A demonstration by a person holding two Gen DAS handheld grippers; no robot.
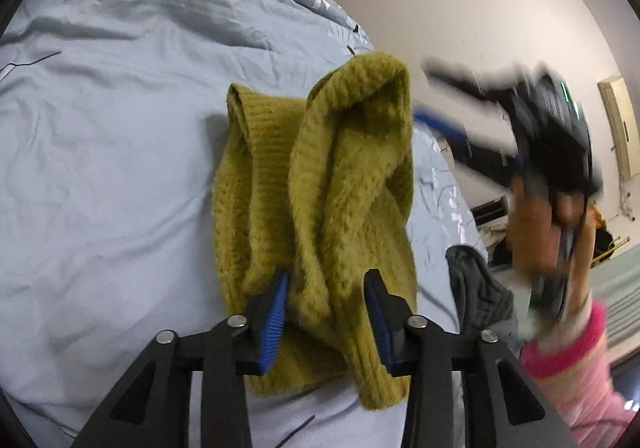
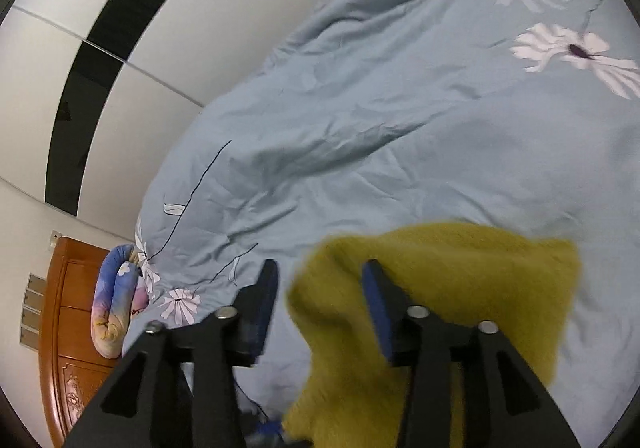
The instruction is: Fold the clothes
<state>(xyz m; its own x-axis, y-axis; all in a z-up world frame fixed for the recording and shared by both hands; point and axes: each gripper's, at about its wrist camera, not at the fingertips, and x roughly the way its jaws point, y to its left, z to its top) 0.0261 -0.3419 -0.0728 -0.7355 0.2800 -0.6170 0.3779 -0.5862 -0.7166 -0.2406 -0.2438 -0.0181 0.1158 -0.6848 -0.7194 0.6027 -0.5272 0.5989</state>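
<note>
A fuzzy olive-yellow knit sweater (image 1: 320, 188) lies bunched and partly folded on the light blue bed cover (image 1: 100, 148). My left gripper (image 1: 326, 292) is open, its blue pads on either side of a fold of the sweater without clamping it. The right gripper shows blurred in the left wrist view (image 1: 460, 120), held in a hand at the right, above the bed edge, with its fingers apart. In the right wrist view my right gripper (image 2: 320, 280) is open above the sweater (image 2: 460, 288), holding nothing.
The floral blue duvet (image 2: 400, 108) covers the bed. A dark grey garment (image 1: 476, 288) lies at the bed's right edge. A colourful pillow (image 2: 116, 296) and wooden headboard (image 2: 68, 328) are at the left. White wardrobe doors (image 2: 60, 68) stand behind.
</note>
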